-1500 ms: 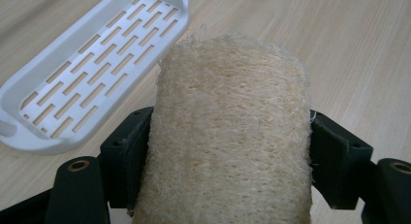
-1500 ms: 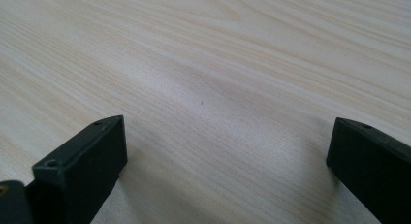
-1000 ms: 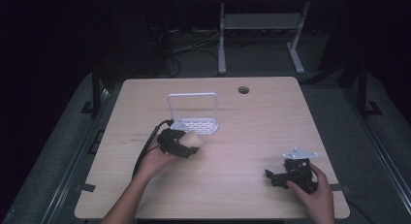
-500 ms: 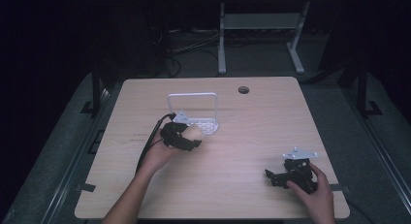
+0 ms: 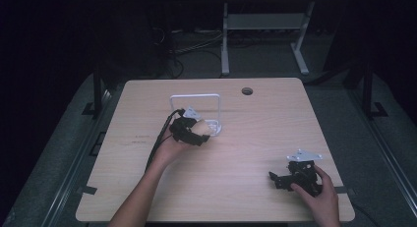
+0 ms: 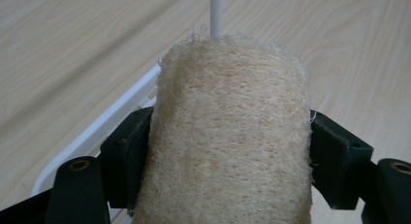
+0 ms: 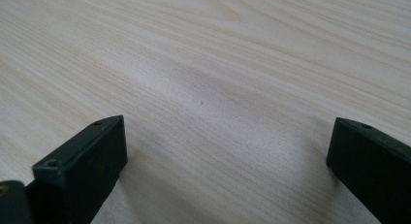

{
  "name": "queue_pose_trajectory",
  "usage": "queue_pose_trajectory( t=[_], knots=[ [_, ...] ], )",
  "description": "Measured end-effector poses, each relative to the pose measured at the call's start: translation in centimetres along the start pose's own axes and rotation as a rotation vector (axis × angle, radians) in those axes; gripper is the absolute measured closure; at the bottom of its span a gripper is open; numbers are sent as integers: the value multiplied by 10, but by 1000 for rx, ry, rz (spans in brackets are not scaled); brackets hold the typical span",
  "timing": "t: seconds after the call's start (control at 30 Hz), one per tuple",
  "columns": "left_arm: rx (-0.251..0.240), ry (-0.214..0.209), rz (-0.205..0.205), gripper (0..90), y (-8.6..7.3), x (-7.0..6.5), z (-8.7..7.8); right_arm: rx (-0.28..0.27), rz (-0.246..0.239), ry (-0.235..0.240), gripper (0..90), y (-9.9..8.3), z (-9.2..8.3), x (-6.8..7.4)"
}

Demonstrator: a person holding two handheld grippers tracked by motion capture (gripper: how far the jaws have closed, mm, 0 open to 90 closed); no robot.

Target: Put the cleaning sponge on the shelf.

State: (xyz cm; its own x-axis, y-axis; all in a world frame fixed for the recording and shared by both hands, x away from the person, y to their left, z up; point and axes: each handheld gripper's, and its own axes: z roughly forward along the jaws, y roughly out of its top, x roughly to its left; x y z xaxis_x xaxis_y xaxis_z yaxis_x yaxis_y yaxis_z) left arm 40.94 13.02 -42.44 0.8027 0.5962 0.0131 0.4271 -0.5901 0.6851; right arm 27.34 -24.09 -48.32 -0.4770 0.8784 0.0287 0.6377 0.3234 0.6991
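Note:
A beige loofah sponge sits clamped between the two black jaws of my left gripper. In the high view my left gripper holds the sponge just over the near left corner of a white wire rack at the table's middle. The rack's white base rim and one thin upright post lie right behind the sponge. My right gripper rests low at the table's near right, and its jaws stand wide apart over bare wood with nothing between them.
The light wooden table has a round cable hole near its far edge. A black cable trails from the left gripper toward the near left. Dark floor and a white frame stand lie beyond the far edge.
My left hand has carried the sponge away from me and a little to the right, up to the rack's base. The right hand has stayed put.

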Motion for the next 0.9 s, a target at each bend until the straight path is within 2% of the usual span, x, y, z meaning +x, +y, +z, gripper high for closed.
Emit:
queue_pose_trajectory(
  t=[0.33,0.53,0.57,0.9],
  knots=[
    [12,22,-14,256,6,6,16,0,0,0,7,0,0,0],
    [18,38,-36,256,5,9,27,0,0,0,7,0,0,0],
    [21,41,-24,256,5,10,28,0,0,0,7,0,0,0],
    [35,61,-22,254,11,11,37,0,0,0,7,0,0,0]
  ],
)
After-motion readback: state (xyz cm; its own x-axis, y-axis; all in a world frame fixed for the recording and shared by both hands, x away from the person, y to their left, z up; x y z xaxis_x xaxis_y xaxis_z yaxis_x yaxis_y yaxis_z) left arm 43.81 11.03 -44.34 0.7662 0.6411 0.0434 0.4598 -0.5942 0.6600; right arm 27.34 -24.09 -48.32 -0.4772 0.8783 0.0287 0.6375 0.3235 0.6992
